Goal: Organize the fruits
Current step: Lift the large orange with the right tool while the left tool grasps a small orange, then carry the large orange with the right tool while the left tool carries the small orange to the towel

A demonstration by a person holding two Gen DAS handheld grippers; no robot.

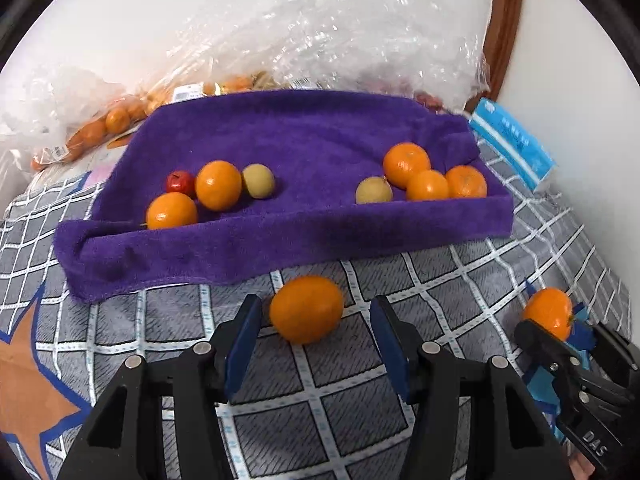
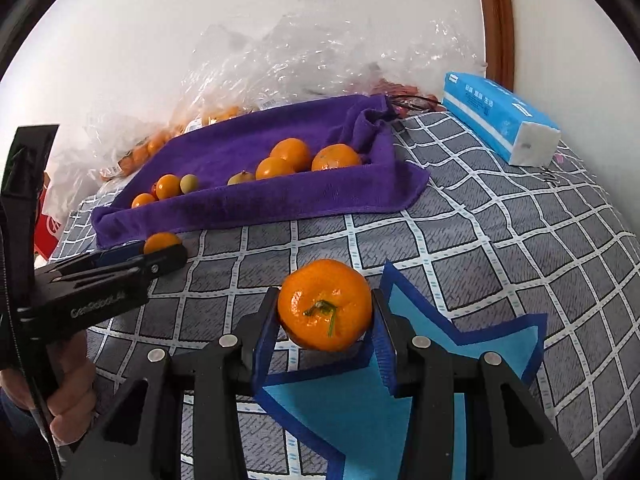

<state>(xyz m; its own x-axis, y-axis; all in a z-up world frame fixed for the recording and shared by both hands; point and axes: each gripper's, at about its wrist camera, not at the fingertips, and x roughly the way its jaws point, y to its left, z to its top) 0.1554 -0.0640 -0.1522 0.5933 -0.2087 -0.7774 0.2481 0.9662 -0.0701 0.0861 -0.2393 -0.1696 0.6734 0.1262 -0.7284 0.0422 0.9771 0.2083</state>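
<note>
Nearest the lens, the right gripper (image 2: 325,330) was clamped on a stemmed mandarin (image 2: 325,305), its pads pressing both flanks, the fruit apparently lifted just above the bed's checked cover (image 2: 500,248). The left gripper (image 1: 316,330) stood wide apart, its fingers flanking an oval orange (image 1: 306,309) that lay on the cover just before the purple towel (image 1: 280,128), neither pad touching it.

The chief risks seemed these: the soft cover might let the oval orange roll off as the fingers close; the mandarin, held only at its rounded sides, might slip out; and fruit set on the towel could roll into the two clusters already resting there.
</note>
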